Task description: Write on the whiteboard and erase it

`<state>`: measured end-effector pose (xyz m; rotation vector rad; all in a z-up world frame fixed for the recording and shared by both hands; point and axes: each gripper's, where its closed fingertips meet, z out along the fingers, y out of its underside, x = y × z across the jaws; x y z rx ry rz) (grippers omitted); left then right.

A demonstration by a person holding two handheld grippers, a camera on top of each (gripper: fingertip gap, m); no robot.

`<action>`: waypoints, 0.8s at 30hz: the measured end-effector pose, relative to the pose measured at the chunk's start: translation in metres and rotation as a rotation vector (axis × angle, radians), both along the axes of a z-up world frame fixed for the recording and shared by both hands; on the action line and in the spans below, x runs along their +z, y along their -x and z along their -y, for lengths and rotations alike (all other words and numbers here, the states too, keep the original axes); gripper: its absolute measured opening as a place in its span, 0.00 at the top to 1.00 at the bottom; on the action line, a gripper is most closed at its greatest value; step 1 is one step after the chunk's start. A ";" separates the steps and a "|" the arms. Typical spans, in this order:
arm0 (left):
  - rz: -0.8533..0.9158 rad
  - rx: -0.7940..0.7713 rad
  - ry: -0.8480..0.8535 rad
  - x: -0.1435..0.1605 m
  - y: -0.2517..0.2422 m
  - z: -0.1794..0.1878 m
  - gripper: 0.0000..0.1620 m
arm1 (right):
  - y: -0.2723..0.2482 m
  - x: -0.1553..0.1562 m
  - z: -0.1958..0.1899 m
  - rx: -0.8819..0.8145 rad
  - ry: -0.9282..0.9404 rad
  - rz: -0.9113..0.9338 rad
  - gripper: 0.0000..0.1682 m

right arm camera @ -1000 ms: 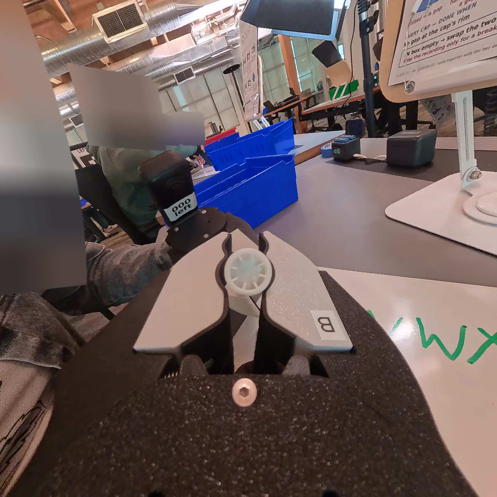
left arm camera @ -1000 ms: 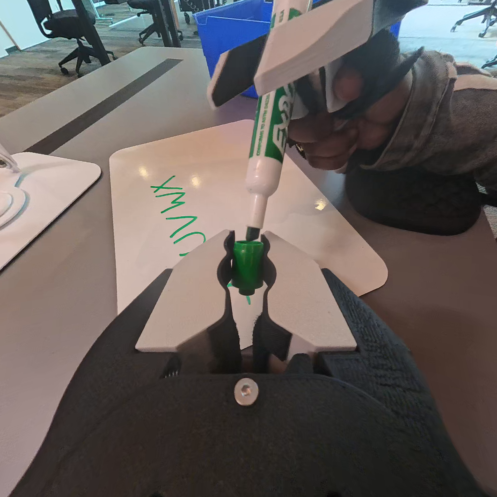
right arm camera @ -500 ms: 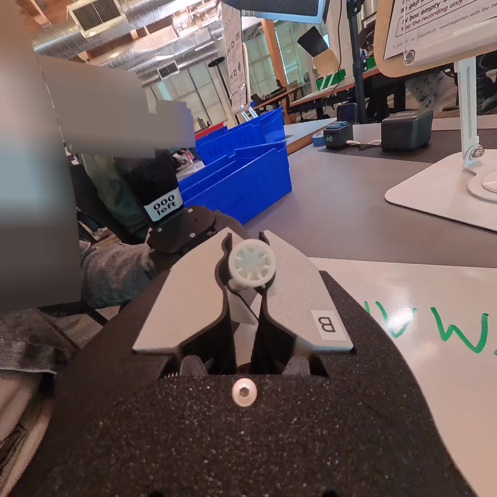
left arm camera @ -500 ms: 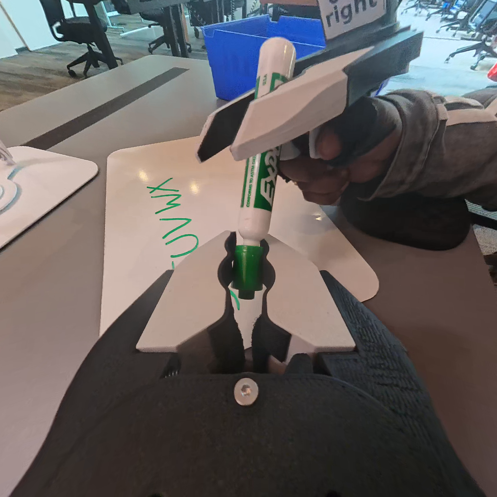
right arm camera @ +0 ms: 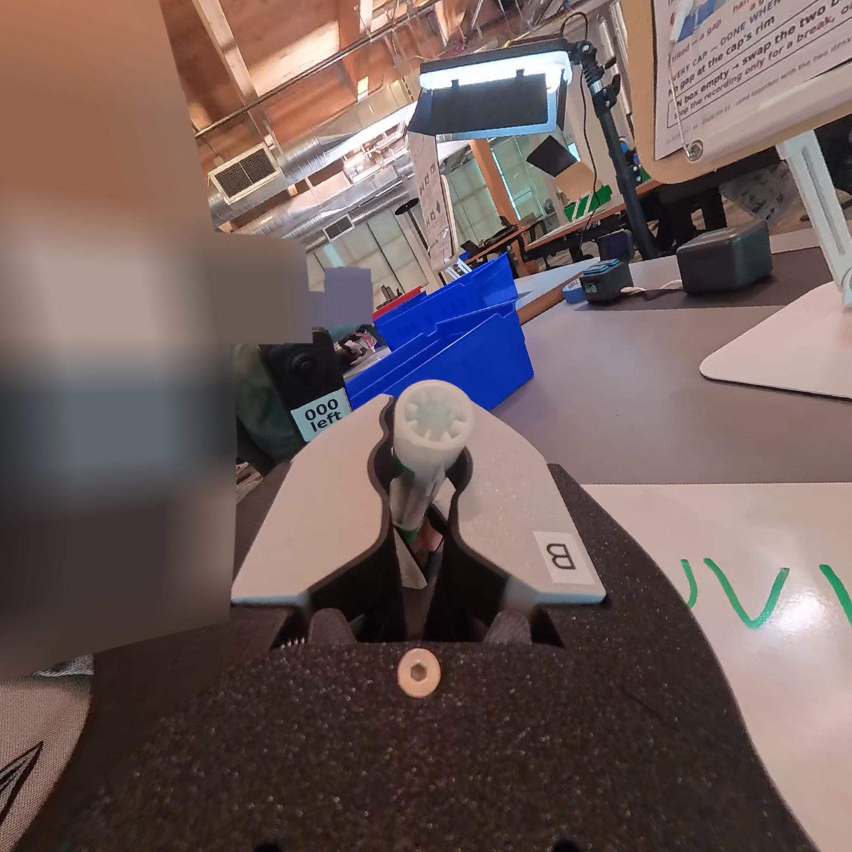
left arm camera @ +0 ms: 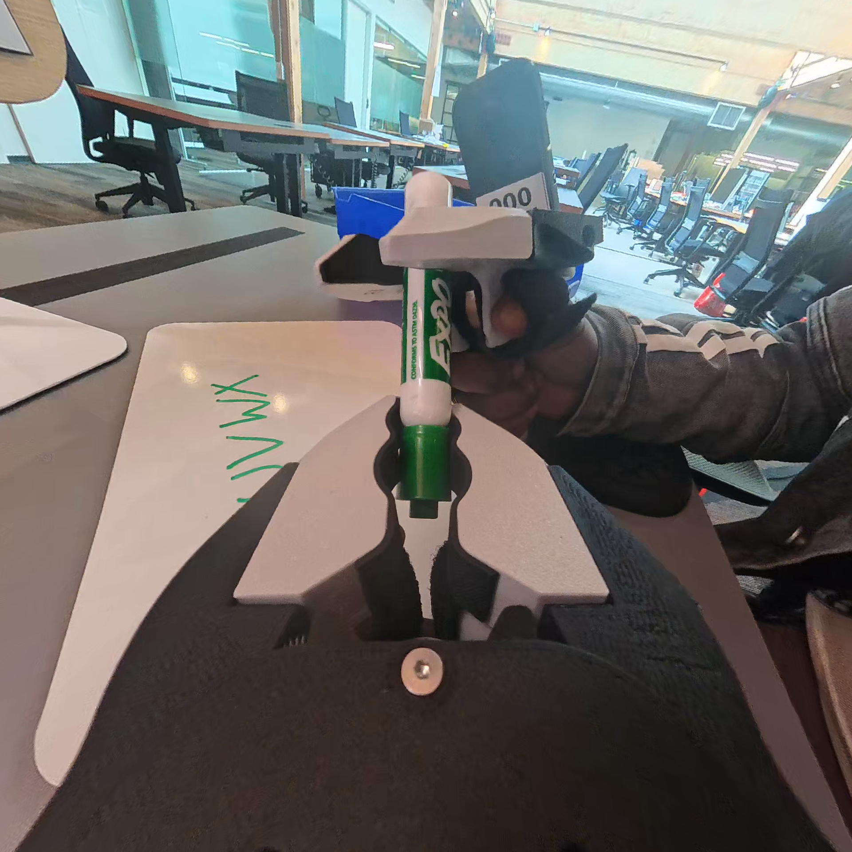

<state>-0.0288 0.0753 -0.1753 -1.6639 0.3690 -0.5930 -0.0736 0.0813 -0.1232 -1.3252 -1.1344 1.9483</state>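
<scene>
A white whiteboard (left arm camera: pixel 295 364) lies flat on the grey table and bears green writing (left arm camera: pixel 244 415); it also shows in the right wrist view (right arm camera: pixel 719 525). My left gripper (left arm camera: pixel 424 461) is shut on the green marker cap (left arm camera: pixel 424 461). The white and green marker (left arm camera: pixel 425 332) stands upright with its tip seated in the cap. My right gripper (right arm camera: pixel 431 442) is shut on the marker barrel (right arm camera: pixel 431 433), seen end-on; it shows from the side in the left wrist view (left arm camera: pixel 442 239), held by a gloved hand (left arm camera: pixel 530 350).
Blue bins (right arm camera: pixel 461 350) stand on the table behind the board, one also in the left wrist view (left arm camera: pixel 364 207). A white stand base (right arm camera: pixel 783 355) sits at the right, also seen in the left wrist view (left arm camera: pixel 41 355). Small black boxes (right arm camera: pixel 724 263) are farther back. Office chairs and desks fill the background. Some 6 cm of space lies between my two pairs of fingers.
The marker came down from above the cap and its tip went into the cap. Both grippers tilted up, so the marker now stands upright above the board.
</scene>
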 end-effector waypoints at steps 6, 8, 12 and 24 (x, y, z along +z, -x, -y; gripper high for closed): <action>-0.100 0.011 -0.032 -0.002 0.005 0.000 0.91 | 0.000 -0.005 0.003 0.012 -0.054 0.028 0.88; -0.204 0.001 -0.065 -0.003 0.007 -0.001 0.90 | -0.002 -0.002 0.005 0.016 -0.094 0.005 0.88; -0.374 -0.005 -0.090 -0.002 0.006 -0.008 0.83 | -0.011 0.014 0.006 0.046 -0.056 -0.075 0.88; -0.602 -0.079 -0.113 -0.016 0.019 0.010 0.89 | -0.041 -0.026 0.016 0.302 -0.351 0.225 0.84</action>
